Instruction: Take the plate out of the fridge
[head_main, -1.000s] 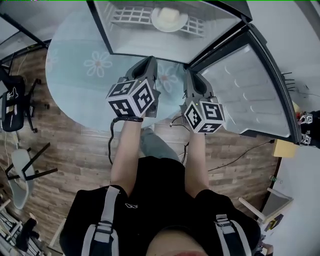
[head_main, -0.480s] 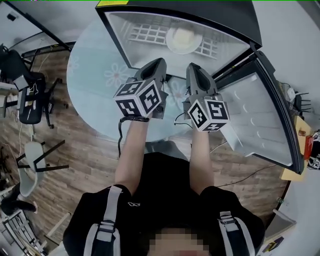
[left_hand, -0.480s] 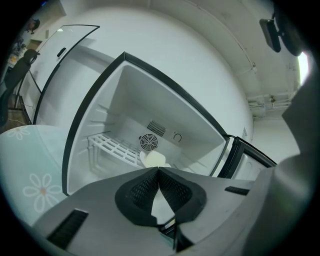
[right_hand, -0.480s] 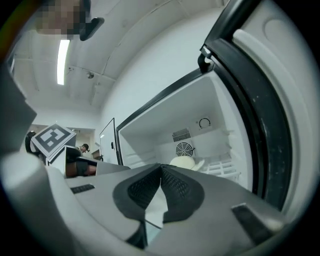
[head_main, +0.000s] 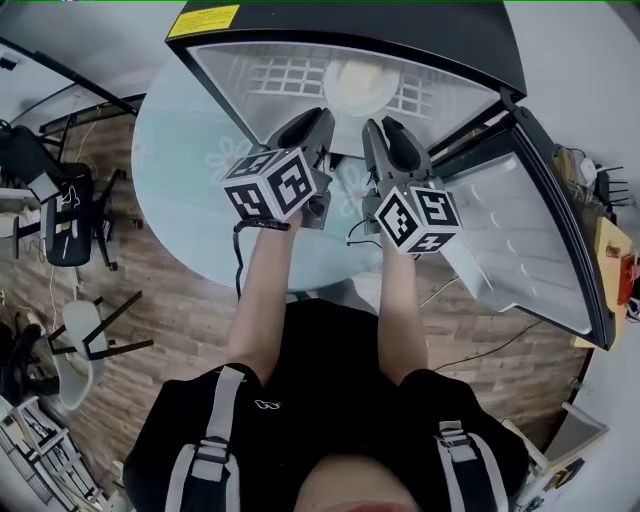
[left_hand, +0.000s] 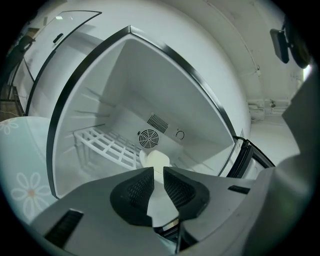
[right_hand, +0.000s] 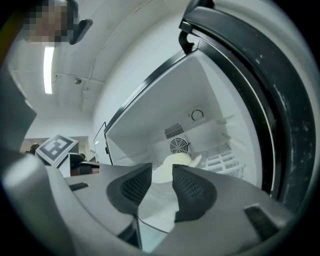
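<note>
Holds the left gripper (left_hand: 159, 172) at the mouth of the open fridge (head_main: 400, 25), jaws a narrow gap apart and just opening, clamped on nothing. Frames the cream plate (left_hand: 156, 160) through that gap, farther in and untouched by the pads. Holds the right gripper (right_hand: 162, 170) just beside the left, jaws likewise parted, just opening and empty, with the same plate in line beyond them. Points both grippers side by side into the cabinet in the head view, marker cubes (head_main: 275, 190) toward the person. Finds the plate lying flat on the white wire shelf (left_hand: 107, 145), about midway along it and near its back edge, below the round fan grille (left_hand: 148, 138) in the rear wall. Shows the door (head_main: 520, 230) swung wide at the right. Shows a round glass table (head_main: 180, 150) printed with flowers at the fridge's left and front, over a wooden floor (head_main: 150, 300).
</note>
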